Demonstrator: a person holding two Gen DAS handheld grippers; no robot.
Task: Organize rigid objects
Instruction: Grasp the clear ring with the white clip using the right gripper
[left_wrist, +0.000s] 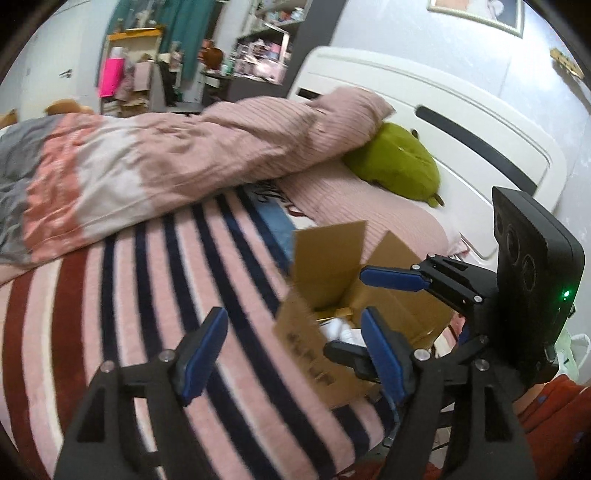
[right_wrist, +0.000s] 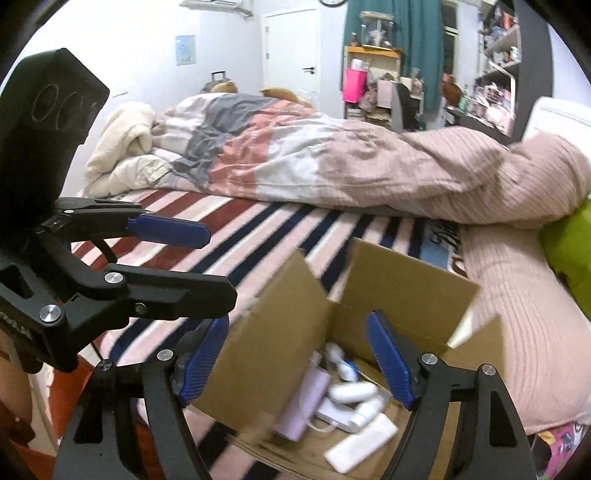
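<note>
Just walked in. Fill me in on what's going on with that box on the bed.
A person holds a gripper in each hand over an open cardboard box on the striped blanket. The right gripper is open and empty above the box opening. The left gripper is also open and empty, just beside the box. Inside the box lie several small items, among them a lilac bottle and a white bottle. Nothing is being carried right now.

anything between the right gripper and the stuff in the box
Nothing visible. The right gripper is open above the open box, its flaps folded up and outward, and the white and lilac items lie uncovered on the bottom.
</note>
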